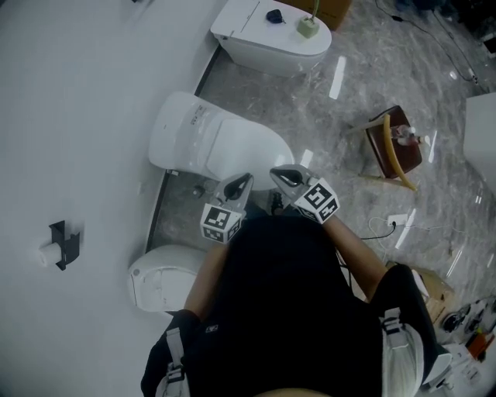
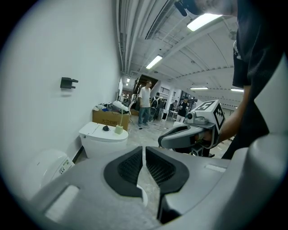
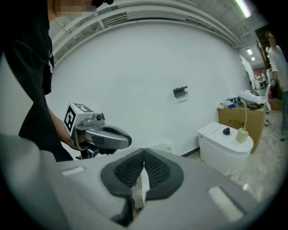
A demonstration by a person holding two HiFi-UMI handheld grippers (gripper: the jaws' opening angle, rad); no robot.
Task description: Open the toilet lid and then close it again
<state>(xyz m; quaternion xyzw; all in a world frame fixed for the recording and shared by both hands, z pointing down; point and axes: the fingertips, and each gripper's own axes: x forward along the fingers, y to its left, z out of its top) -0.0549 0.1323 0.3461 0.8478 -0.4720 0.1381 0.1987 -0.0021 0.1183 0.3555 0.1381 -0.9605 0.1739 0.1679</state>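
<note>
While I held both near the front edge of the closed toilet lid, my left gripper pinched together on nothing, my right gripper together and empty too.

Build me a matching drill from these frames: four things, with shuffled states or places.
Column A
1. right gripper
2. middle toilet lid
3. far toilet
4. black bracket

Column B
a. fixed on the white wall
b. jaws together, nothing between them
c. down, closed
d. small dark item and pale container on top

Pairs: 1-b, 2-c, 3-d, 4-a
</note>
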